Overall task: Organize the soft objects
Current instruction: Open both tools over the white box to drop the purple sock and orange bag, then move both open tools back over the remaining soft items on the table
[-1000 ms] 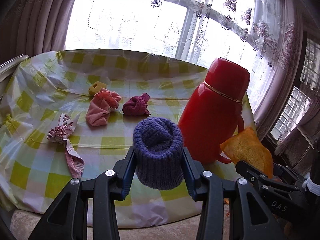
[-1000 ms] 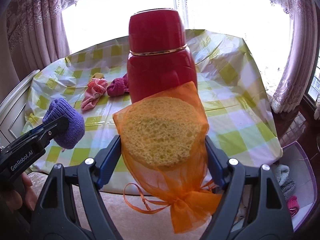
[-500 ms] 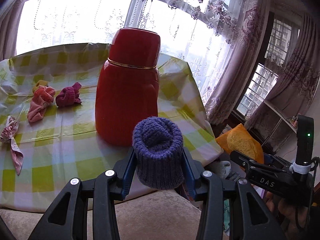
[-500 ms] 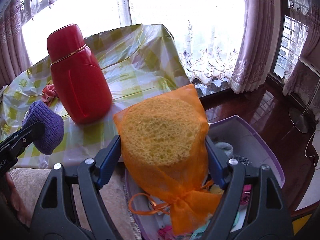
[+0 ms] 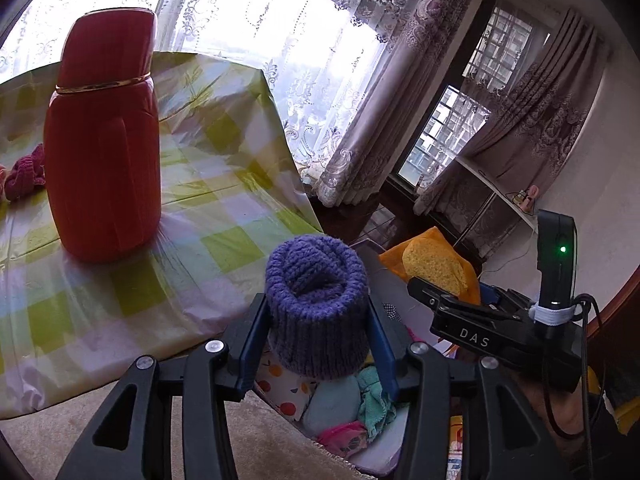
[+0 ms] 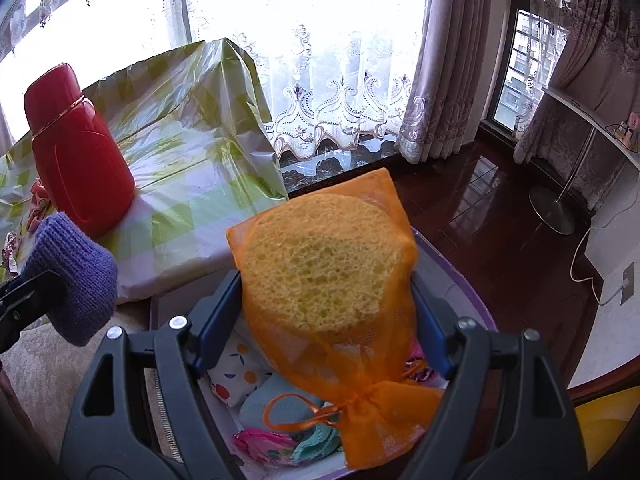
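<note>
My left gripper carries a purple knit roll. Its jaws are opening, and the roll still sits between the blue pads, touching both. It hangs over a purple-rimmed white bin beside the table, which holds several soft cloth items. My right gripper is shut on a yellow sponge in an orange mesh bag, also above the bin. The bag's tied tail dangles below the fingers. The purple roll shows at the left of the right wrist view.
A tall red thermos stands on the table's green-checked cloth, near the corner next to the bin. A magenta knit piece lies behind it. Dark wooden floor, curtains and a lamp base lie beyond the bin.
Both grippers have swung right, from over the table to above the bin, each carrying its object. The purple roll now looks wider between the left jaws, which stand further apart.
</note>
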Demonstrator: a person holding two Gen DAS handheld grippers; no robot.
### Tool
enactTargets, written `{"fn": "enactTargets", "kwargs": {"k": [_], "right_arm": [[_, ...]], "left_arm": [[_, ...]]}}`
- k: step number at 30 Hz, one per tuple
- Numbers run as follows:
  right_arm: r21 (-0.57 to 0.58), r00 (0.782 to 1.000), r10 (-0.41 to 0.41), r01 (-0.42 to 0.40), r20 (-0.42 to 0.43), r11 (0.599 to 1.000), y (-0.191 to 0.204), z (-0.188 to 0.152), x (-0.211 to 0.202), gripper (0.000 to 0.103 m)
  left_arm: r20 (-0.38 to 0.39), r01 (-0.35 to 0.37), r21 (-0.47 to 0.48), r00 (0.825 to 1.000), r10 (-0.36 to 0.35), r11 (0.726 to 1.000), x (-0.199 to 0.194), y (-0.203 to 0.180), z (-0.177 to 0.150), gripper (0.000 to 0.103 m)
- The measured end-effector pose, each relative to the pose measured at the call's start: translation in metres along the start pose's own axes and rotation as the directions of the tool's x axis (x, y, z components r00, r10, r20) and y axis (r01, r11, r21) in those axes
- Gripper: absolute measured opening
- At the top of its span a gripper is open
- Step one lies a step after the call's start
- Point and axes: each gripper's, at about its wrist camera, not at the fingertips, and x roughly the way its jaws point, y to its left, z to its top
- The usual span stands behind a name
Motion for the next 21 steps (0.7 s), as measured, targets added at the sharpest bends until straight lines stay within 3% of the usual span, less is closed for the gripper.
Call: {"fn": "enactTargets", "kwargs": {"k": [3,6,10,14,17,21], "right_arm": [[0.010,0.999,-0.033,0.033,-0.020,0.999,-0.007,-0.002,0.005,0.084],[0.027,0.998,-0.053,0.054,-0.031,0.998,-0.015,-0.005,0.007,0.086],[0.029,0.998,-0.051,0.051,-0.028,0.998,-0.015,-0.003,0.007,0.086],[0.021,0.999,-0.035,0.035,-0.023,0.999,-0.008,0.000,0.007,0.087],[0.004,1.000,-0.018,0.018,-0.013,1.000,0.002,0.003,0.005,0.087],[-0.012,1.000,0.015,-0.015,0.012,1.000,0.020,0.014,-0.001,0.087]], "left_arm": [[-0.063,0.044,-0.014,0.997,-0.045,0.999,0.016,-0.006,0.001,0.075],[-0.105,0.037,-0.023,0.994,-0.039,0.999,0.025,-0.009,0.000,0.076],[-0.142,-0.028,-0.129,0.990,0.009,0.991,0.013,0.001,0.012,0.076],[-0.156,-0.165,-0.223,0.979,0.132,0.961,-0.035,0.015,0.042,0.076],[-0.116,-0.256,-0.243,0.965,0.233,0.936,-0.090,0.017,0.068,0.076],[-0.053,-0.303,-0.275,0.952,0.300,0.913,-0.162,0.015,0.093,0.076]]}}
